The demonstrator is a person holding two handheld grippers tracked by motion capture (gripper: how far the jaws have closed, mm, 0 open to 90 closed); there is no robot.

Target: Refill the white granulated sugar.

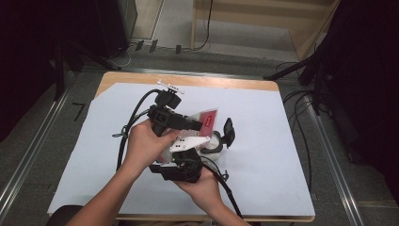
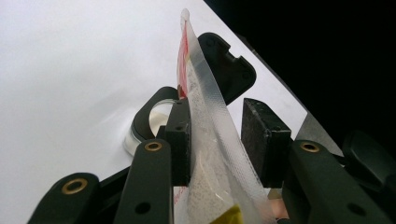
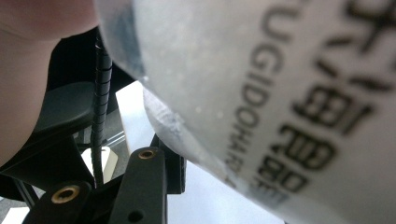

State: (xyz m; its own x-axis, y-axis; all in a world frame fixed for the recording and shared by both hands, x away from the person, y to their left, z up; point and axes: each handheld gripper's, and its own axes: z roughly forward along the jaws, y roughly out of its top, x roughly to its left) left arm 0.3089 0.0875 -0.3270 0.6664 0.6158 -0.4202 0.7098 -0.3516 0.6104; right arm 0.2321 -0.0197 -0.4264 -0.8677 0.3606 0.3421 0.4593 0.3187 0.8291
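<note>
1. Left tongs [image 2: 217,140] stand part open around the sealed edge of a red and clear snack pouch [image 2: 205,154]; the left pad touches it, the right stands apart.
2. The pouch is lifted above the white surface [image 1: 263,141], long axis running up and away (seal end farthest).
3. Right tongs [image 1: 181,172]: the pouch lies against them, grip unclear.
4. Judged: pouch raised but unopened; a small jar [image 1: 214,148] waits beneath

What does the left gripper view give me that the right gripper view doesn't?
Left gripper view: the clear packet standing edge-on between the pads of the left tool, with a round white container and its black lid behind. Right gripper view: black lettering on the packet's face, a hand and a coiled cable. Both: the packet and the white table cover.
</note>
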